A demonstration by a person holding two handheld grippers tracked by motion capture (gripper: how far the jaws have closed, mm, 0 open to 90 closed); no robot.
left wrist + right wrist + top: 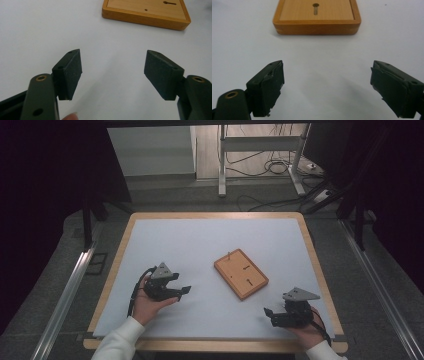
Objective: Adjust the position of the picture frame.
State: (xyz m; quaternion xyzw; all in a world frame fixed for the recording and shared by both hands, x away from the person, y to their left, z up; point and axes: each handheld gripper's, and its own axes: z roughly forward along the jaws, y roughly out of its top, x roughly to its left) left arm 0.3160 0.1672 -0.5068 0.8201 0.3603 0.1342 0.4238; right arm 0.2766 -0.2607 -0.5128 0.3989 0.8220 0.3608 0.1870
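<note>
Left claw (183, 291) and right claw (269, 314) both stand with jaws apart and nothing between them, low over the white desk (165, 250); the wooden tray (241, 273) lies flat between them, well apart from each and farther from the person. Count: one tray, bearing one upright peg (228, 255) at its far corner and two dark keyhole slots (247, 281). Its long axis runs diagonally, from far-left to near-right.

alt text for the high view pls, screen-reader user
A wooden board with keyhole slots lies on a white table, between two hand-held grippers. The left gripper and right gripper rest on the surface, jaws open, apart from the board.
</note>
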